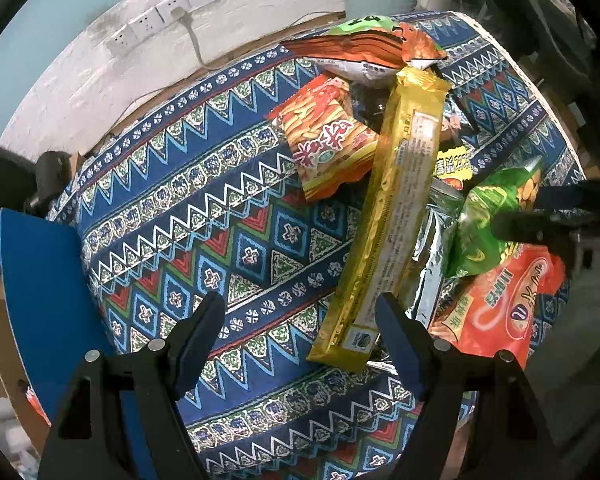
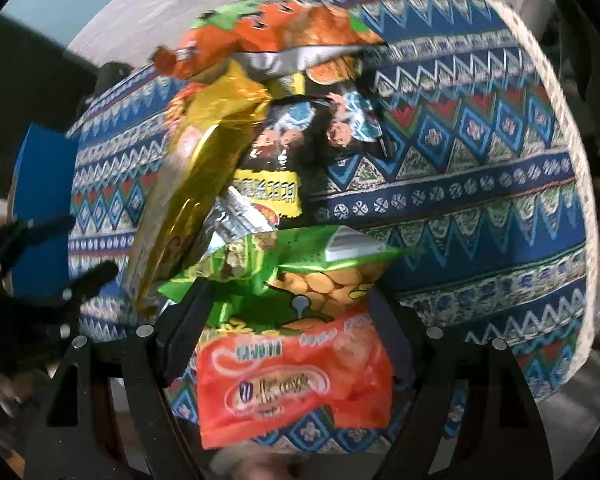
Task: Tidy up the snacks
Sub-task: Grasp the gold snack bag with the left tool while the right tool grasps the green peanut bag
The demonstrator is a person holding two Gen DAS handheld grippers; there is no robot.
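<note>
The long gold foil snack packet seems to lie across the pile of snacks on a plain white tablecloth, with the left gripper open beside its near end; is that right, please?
Not quite: the tablecloth is not plain white but blue with a geometric pattern, as the left wrist view shows. The long gold foil snack packet does lie across the pile of snacks, with the left gripper open beside its near end.

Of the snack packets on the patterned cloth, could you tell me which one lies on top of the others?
The long gold packet: a narrow stick-shaped wrapper lying across the pile, over the other packets, its near end between the open left gripper fingers. The rest are shorter, wider bags.
</note>
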